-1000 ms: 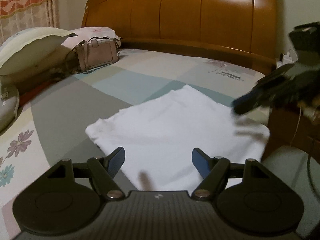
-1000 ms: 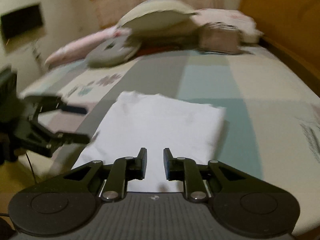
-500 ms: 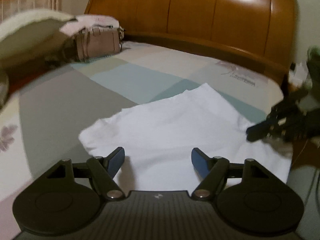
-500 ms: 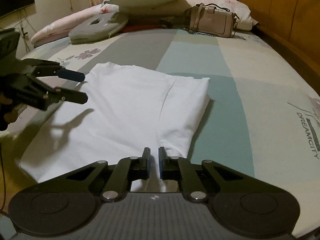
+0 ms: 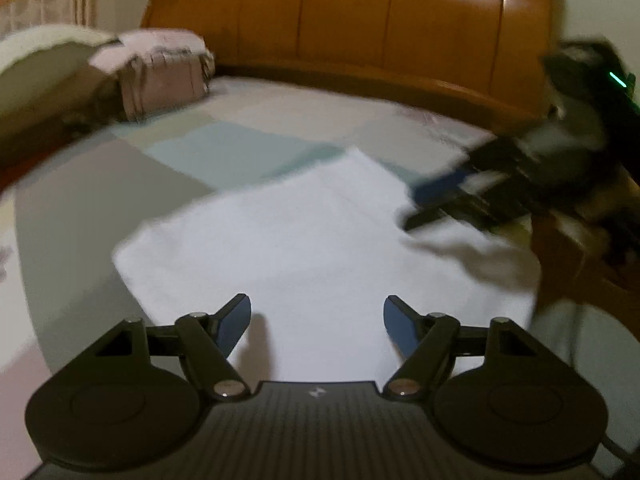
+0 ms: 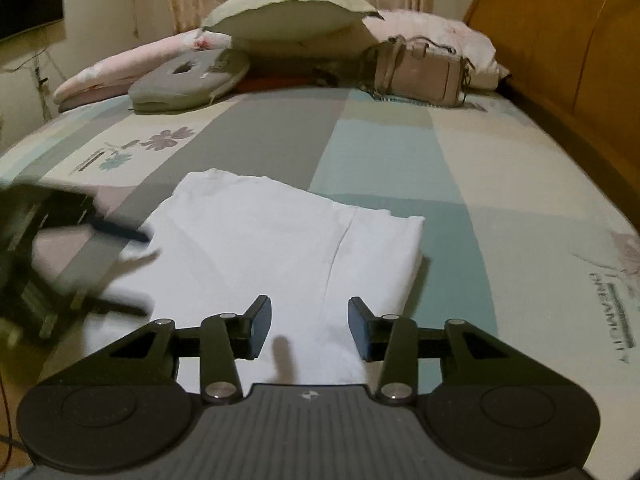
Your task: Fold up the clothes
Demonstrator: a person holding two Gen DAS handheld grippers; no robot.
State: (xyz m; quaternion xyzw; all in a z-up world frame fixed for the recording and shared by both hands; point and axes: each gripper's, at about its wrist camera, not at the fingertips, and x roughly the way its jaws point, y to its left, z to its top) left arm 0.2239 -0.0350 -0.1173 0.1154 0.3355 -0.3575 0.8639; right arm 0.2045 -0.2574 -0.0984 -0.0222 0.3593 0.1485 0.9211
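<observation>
- Fingers of the left gripper point(image 5: 317, 322) stand wide apart, with nothing clamped, over the near edge of the white garment point(image 5: 304, 248).
- Right gripper point(image 6: 309, 330) fingers are opening, empty, above the same garment.
- White garment lies folded flat on the bed point(image 6: 400, 148).
- Handbag point(image 6: 420, 72) sits well apart, near the pillows point(image 6: 288, 12).

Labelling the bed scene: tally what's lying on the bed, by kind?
White folded garment: 1
Pillows: 3, green-edged, pink floral, pink by headboard
Grey cushion: 1
Beige handbag: 1
Total: 6
</observation>
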